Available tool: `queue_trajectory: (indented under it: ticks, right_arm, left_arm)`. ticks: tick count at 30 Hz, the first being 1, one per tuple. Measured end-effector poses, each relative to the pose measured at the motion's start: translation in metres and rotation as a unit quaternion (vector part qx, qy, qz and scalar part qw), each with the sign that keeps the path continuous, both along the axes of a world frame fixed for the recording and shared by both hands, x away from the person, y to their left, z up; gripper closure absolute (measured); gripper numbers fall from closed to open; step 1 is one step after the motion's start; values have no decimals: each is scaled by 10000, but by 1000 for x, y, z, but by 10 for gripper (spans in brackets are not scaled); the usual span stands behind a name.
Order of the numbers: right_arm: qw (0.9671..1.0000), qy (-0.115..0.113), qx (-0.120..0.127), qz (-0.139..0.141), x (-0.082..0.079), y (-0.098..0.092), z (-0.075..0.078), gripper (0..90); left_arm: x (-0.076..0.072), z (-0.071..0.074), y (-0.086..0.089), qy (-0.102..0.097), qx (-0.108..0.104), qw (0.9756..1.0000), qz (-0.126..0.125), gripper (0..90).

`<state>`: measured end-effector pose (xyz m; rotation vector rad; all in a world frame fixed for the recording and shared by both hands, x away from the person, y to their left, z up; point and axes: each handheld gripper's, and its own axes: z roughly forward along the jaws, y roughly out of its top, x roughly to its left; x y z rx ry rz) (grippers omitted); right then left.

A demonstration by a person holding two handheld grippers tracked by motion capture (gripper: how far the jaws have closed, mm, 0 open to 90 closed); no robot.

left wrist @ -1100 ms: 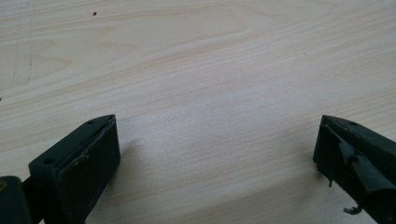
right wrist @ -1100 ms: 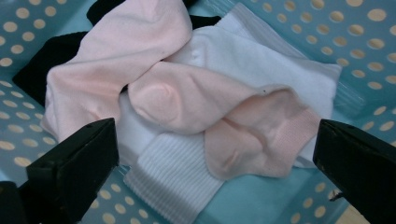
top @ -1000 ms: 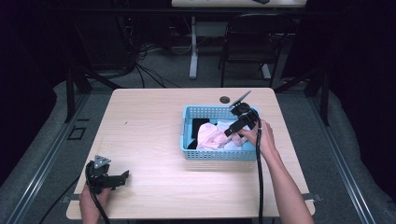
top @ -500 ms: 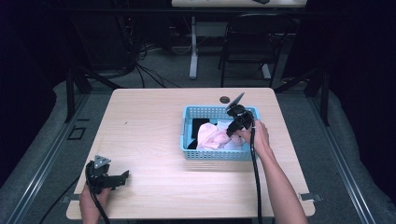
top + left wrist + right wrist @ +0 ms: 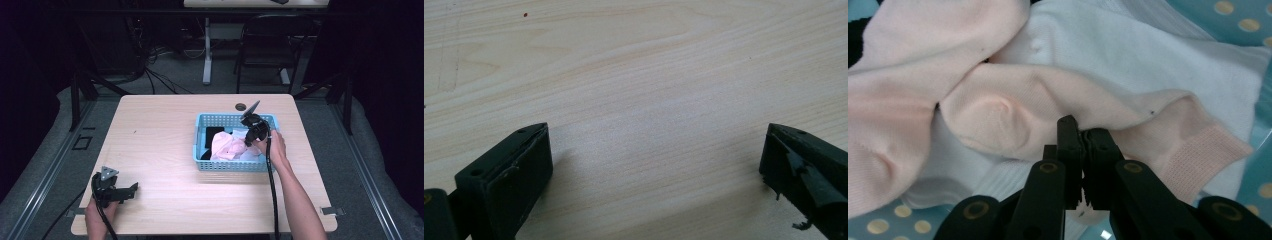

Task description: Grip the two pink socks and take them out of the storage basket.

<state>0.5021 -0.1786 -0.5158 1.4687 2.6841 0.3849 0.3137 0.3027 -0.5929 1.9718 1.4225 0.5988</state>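
A light blue basket (image 5: 232, 166) on the right half of the wooden table (image 5: 160, 135) holds pink socks (image 5: 223, 147), white cloth (image 5: 247, 155) and something black (image 5: 212, 135). My right gripper (image 5: 248, 141) dips into the basket from its right side. Its jaws have just been closing and now stand together. In the right gripper view the right gripper (image 5: 1080, 132) pinches the lower edge of a pink sock (image 5: 1013, 105) that lies over a white sock (image 5: 1148, 55). My left gripper (image 5: 131, 190) rests at the table's front left, open, and the left gripper (image 5: 654, 165) has bare wood between its jaws.
A round cable hole (image 5: 240, 106) sits in the table just behind the basket. A dark chair (image 5: 270, 45) and a table leg (image 5: 206, 55) stand beyond the far edge. The basket's dotted floor (image 5: 1243, 20) lies under the socks.
My right gripper has come down into the basket toward the pink socks, and its jaws have closed. The left gripper has stayed where it was.
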Motion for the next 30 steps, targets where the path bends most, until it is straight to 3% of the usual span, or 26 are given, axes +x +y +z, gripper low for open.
queue_trajectory:
  ticks: [1,2,6,17,22,30]
  right_arm:
    - [9998,-103,138,-119,-3,0,1,883]
    - [9999,-55,82,-34,-3,-1,3,884]
    - [9994,-258,238,-79,-9,-2,12,886]
    - [9975,-608,342,87,-24,-11,48,887]
    - [9952,-839,512,28,-33,-16,62,887]
    - [9921,-1127,537,143,-47,-21,84,887]
  left_arm:
    - [0,0,0,2,-3,10000,0,7]
    - [0,0,0,2,-4,10000,1,6]
    - [0,0,0,2,-4,10000,0,6]
    - [0,0,0,-1,-1,10000,1,6]
    - [0,0,0,0,2,10000,-2,6]
    - [0,0,0,-2,0,10000,1,6]
